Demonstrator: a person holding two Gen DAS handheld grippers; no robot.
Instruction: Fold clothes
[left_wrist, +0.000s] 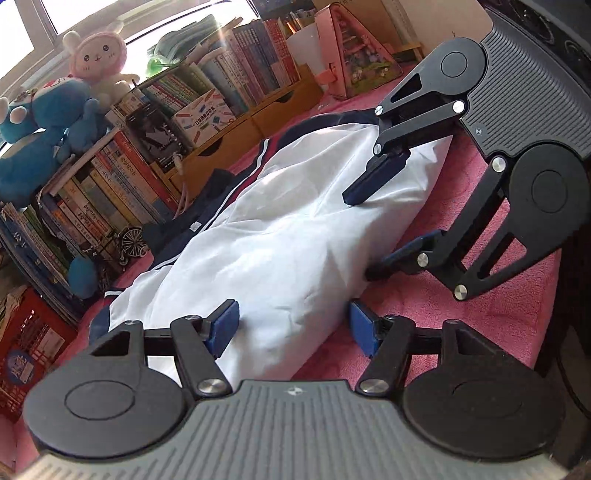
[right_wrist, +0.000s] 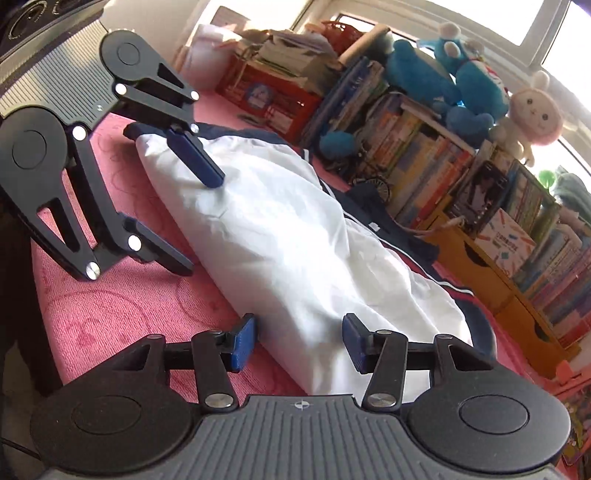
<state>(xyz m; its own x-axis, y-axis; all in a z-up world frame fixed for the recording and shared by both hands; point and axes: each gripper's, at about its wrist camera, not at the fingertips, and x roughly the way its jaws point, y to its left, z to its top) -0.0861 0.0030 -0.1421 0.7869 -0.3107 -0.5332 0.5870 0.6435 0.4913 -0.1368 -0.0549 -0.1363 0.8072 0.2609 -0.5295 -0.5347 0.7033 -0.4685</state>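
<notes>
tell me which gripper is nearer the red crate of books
Left. The left gripper works the jacket end beside the red crate; the right gripper is at the opposite end.

Both hand-held grippers (right_wrist: 298, 343) (right_wrist: 201, 221) agape, straddling white jacket (right_wrist: 288, 236) edge.

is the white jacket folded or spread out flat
Folded: the white jacket lies as a long narrow bundle on the pink cloth, its near edge doubled over.
</notes>
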